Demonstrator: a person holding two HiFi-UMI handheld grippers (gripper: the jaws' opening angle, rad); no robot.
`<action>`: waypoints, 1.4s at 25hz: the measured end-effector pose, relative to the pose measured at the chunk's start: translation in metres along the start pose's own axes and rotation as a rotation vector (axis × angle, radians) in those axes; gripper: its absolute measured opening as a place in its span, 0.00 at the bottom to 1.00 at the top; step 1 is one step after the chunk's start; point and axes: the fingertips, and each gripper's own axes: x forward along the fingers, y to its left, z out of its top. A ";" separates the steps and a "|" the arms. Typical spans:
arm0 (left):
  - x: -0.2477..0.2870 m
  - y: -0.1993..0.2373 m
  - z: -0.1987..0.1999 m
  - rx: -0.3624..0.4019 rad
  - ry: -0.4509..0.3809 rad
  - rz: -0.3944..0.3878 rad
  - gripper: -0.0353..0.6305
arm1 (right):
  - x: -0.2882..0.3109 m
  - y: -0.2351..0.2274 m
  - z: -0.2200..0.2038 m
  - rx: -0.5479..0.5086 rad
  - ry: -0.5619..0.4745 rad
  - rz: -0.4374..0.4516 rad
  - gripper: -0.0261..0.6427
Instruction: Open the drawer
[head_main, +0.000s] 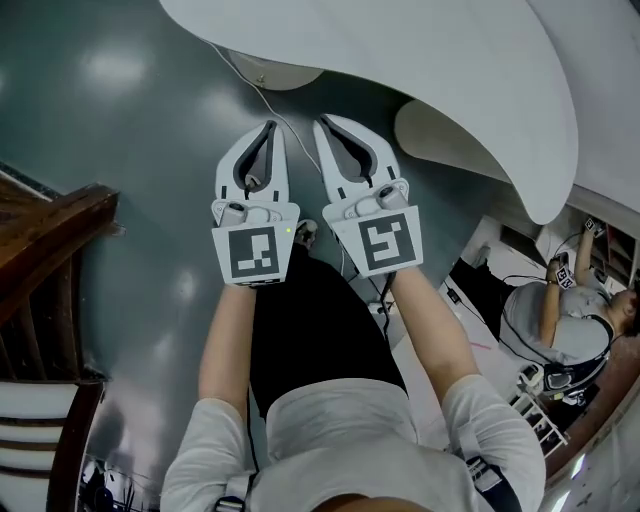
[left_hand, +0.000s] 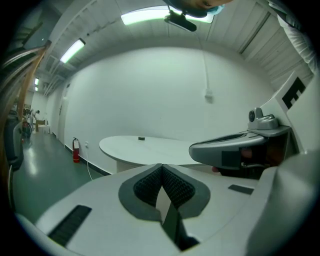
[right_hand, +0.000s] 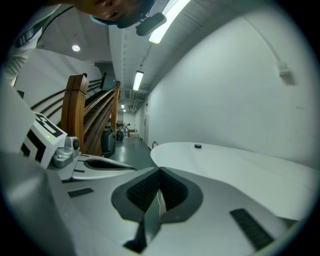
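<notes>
As jaws meet, left gripper (head_main: 269, 128), right gripper (head_main: 326, 123), table (left_hand: 150, 148) ahead.

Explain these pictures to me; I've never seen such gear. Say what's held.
No robot: a person holds a two-jaw tool in each hand. The head view looks down on the left gripper and right gripper over a grey floor, near a white table. The other two views come from cameras riding on each gripper, looking along its jaws. Both grippers are shut, holding nothing. A small dark object lies on the table.
</notes>
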 end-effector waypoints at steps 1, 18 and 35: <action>0.001 0.003 -0.005 -0.004 0.000 0.002 0.06 | 0.005 0.003 -0.005 -0.003 0.003 0.009 0.06; 0.060 0.052 -0.095 -0.185 0.044 0.045 0.06 | 0.061 0.018 -0.070 0.070 0.144 0.069 0.06; 0.152 0.078 -0.153 -0.264 0.145 0.021 0.06 | 0.106 -0.001 -0.099 0.133 0.198 0.089 0.06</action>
